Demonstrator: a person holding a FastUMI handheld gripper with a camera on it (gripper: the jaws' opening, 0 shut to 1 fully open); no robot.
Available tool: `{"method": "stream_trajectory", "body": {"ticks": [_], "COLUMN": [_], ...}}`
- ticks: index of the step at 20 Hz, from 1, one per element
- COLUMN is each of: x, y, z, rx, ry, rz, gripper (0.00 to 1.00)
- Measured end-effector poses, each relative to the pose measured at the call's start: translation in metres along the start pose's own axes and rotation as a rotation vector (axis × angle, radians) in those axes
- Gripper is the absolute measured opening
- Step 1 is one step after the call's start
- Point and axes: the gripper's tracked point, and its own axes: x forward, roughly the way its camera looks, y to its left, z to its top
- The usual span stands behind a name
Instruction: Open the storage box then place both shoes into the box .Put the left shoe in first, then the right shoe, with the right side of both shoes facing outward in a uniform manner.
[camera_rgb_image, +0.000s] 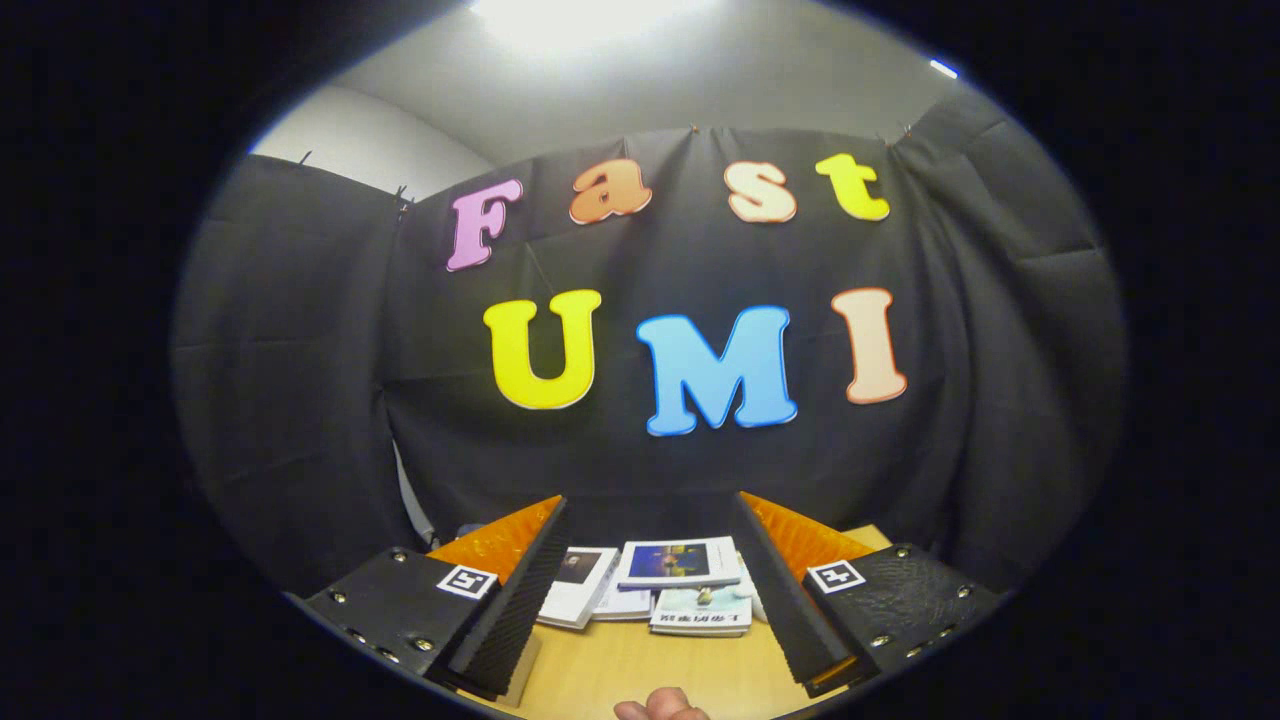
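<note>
Gripper (655, 590) held level and high, looking across a light wooden desk (620, 675) toward the black cloth wall (700, 460) of the booth. Jaws stand wide apart, nothing between them but open air; each finger carries a small square black-and-white marker tag on its upper face, left one (467, 581) and right one (836, 576).

Beyond the fingers, on the far part of the desk against the foot of the cloth, lies a loose spread of printed booklets with white covers. One with a dark blue picture on its cover (679, 563) sits on top at the middle. Another with a dark grey picture (577, 584) lies just left of it, partly hidden by the left finger. A third, pale green and white (702, 611), lies nearest, overlapped by the blue one. A small pale object rests on it, too small to identify.

At the near edge of the desk, between the fingers, a fingertip or knuckle of a person's hand (660, 707) pokes into view.

Above the cloth, a plain pale ceiling and a bright overhead light (560, 20).

Storage box and shoes: location cannot be told from here.
</note>
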Motion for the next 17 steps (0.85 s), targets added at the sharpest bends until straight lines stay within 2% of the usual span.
{"method": "stream_trajectory", "body": {"ticks": [6, 13, 17], "x": [-0.023, -0.032, -0.03], "y": [-0.031, -0.043, -0.067], "z": [0.006, -0.011, -0.014], "rx": [-0.013, -0.034, -0.062], "ry": [-0.085, -0.099, -0.156], "rz": [-0.026, 0.07, 0.039], "gripper": [0.97, 0.98, 0.97]}}
